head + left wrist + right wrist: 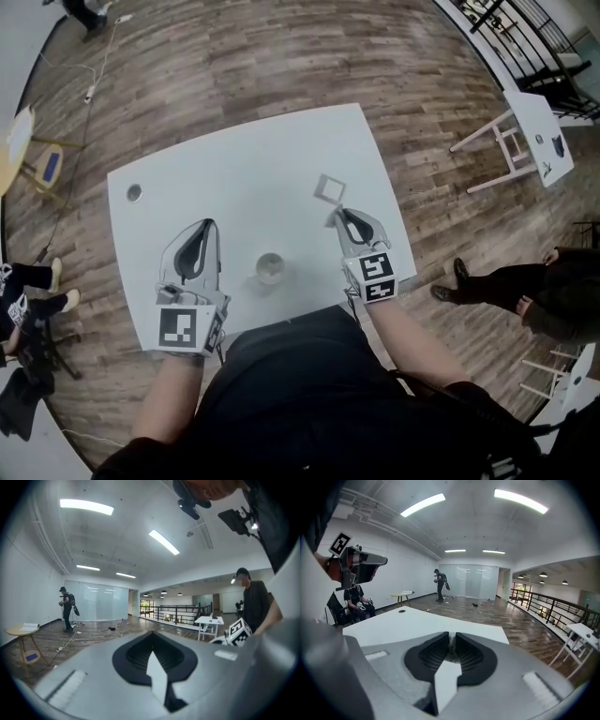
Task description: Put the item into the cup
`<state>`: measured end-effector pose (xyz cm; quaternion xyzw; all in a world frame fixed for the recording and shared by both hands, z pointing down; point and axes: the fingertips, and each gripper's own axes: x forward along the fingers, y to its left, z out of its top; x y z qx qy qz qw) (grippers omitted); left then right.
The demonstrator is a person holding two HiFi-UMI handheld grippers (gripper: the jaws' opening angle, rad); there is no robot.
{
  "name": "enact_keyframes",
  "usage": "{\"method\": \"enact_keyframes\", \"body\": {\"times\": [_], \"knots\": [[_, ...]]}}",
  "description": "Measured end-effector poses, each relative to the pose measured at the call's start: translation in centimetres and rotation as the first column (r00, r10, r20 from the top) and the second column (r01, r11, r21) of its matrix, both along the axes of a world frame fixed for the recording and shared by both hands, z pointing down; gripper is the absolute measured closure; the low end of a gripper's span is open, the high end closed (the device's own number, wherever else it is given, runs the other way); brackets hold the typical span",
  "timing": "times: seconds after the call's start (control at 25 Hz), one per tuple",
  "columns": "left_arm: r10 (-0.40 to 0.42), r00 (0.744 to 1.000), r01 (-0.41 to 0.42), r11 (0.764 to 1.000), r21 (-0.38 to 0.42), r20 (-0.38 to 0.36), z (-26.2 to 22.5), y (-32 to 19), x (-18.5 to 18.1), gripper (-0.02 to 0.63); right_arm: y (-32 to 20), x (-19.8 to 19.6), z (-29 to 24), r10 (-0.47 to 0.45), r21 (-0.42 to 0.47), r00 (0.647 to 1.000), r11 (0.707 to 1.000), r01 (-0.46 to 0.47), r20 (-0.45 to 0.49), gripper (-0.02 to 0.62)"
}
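Pinches a small pale item (333,219) in the right hand-held gripper (339,217) over the worktop (234,159), right of the white cup (269,267); holds the left hand-held gripper (208,228) pressed together, empty, left of it.

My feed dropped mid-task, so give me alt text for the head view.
Seen from above, the right gripper pinches a small pale item over a white table, right of a white cup. The left gripper, jaws shut and empty, sits left of the cup; a pale square lies on the table beyond the right gripper.
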<state>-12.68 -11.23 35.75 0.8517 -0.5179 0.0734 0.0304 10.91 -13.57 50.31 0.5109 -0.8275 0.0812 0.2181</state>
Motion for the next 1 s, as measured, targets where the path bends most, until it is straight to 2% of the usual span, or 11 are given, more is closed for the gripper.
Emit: {"method": "enact_keyframes", "body": {"times": [0.2,0.32,0.52,1.0], "knots": [[-0.011,1.000,0.011,1.000,0.003,-0.001,-0.2,0.9,-0.5,0.598,0.3,0.0,-1.9,-0.012,0.045,1.000,0.999,0.012,-0.004,0.546],[-0.018,1.000,0.018,1.000,-0.004,-0.005,0.2,1.1,-0.9,0.598,0.3,-0.2,-1.9,-0.014,0.044,1.000,0.999,0.014,0.001,0.546],[-0.022,1.000,0.023,0.999,0.032,-0.013,-0.4,1.5,-0.9,0.598,1.0,-1.3,-1.6,-0.049,0.034,0.999,0.998,0.048,0.009,0.546],[-0.144,0.989,0.146,0.989,0.036,-0.034,-0.6,2.5,-4.4,0.598,2.5,-6.3,-0.9,-0.195,0.007,0.980,0.981,0.195,0.040,0.546]]}}
